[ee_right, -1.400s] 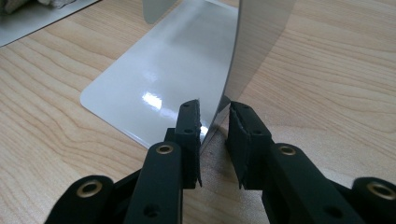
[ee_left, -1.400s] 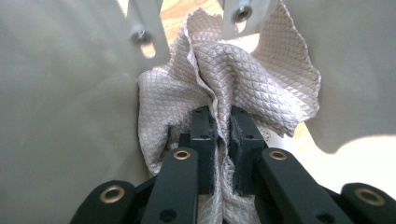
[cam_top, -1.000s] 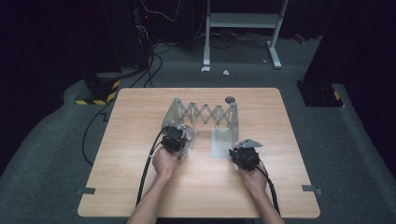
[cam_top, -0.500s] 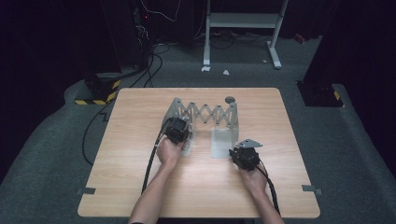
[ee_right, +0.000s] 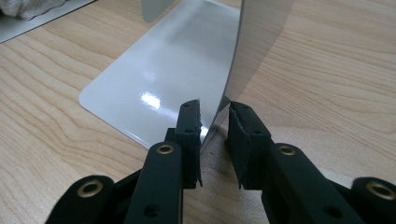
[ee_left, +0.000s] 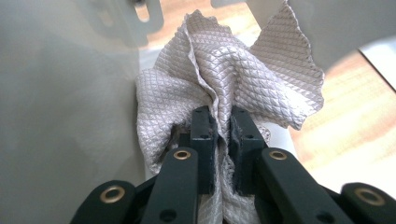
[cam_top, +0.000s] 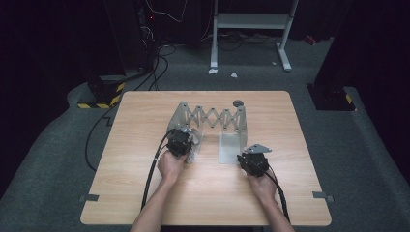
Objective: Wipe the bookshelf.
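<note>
Tabletop point(cam_top: 145, 193), light wood, four corners free — the carrier for everything listed. Extendable bookend rack point(cam_top: 212, 117), grey metal, stands just behind the tabletop's middle toward the far edge: two upright end plates joined by a scissor lattice, each with a flat foot lying toward the near edge. Small dark round piece point(cam_top: 238, 103) sits beside the rack's far right end; what it is cannot be told. Wiping cloth point(ee_left: 224, 79), pale and waffle-textured, is bunched against the rack's left end plate. Left gripper point(ee_left: 219, 135) — jaws nearly together, clamped on a fold of the cloth, which presses against the plate's face. Right gripper point(ee_right: 212, 140) — jaws part-open astride the near edge of the right end plate point(ee_right: 252, 51); one pad looks to touch the metal, a gap shows at the other, so it reads as steadying more than clamping. Step in hand, by judgement: wiping the left plate while the right side is braced. Next move calls for short strokes along the plate with the fold kept tight, and a firm brace so the lattice does not slide or collapse. Room: broad bare wood toward the near edge and both side edges; least room between the rack's end plates.
</note>
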A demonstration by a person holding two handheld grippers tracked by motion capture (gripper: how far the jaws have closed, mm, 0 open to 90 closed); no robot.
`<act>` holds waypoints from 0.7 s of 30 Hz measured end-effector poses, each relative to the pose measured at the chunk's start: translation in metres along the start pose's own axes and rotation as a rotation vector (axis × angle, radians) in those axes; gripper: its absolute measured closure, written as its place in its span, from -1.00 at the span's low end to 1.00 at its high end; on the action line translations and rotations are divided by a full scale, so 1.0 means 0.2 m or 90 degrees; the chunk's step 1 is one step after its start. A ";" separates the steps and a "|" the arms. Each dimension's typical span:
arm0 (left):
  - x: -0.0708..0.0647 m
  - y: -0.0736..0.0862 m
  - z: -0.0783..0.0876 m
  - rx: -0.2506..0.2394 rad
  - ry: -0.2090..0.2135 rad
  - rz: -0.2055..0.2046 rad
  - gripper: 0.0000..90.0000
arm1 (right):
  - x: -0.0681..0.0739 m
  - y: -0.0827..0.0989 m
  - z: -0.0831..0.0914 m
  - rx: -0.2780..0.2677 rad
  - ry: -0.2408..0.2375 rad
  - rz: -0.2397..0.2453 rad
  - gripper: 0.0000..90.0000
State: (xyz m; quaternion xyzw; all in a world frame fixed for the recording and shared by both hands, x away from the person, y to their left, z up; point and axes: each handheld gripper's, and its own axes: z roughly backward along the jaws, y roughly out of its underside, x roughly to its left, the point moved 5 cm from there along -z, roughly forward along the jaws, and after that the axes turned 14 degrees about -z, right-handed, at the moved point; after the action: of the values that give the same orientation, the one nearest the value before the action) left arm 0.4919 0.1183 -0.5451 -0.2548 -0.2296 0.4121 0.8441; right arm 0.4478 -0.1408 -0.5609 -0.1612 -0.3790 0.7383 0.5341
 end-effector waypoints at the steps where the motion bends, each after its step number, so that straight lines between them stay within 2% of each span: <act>1: -0.01 0.01 0.01 -0.001 0.002 -0.002 0.82 | 0.00 0.00 0.00 0.000 0.000 0.001 0.66; 8: -0.05 0.05 0.05 -0.008 0.015 -0.007 0.81 | 0.00 0.00 0.00 0.000 0.001 0.000 0.66; 11: -0.07 0.05 0.05 -0.012 0.023 -0.010 0.81 | 0.00 0.00 0.00 0.000 0.001 0.000 0.66; 13: -0.08 0.04 0.05 -0.011 0.026 -0.023 0.81 | 0.00 0.00 0.00 0.000 0.001 0.000 0.66; 18: -0.10 0.01 0.03 -0.018 0.045 -0.022 0.81 | 0.00 0.00 0.00 0.000 0.002 0.000 0.66; 21: -0.11 0.00 0.02 -0.021 0.047 -0.023 0.81 | 0.00 0.00 0.00 0.000 0.001 -0.001 0.66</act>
State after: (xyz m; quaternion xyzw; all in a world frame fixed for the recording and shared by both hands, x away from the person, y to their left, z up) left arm 0.4773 0.1009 -0.5457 -0.2797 -0.2099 0.3830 0.8550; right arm 0.4475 -0.1405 -0.5609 -0.1613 -0.3786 0.7377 0.5352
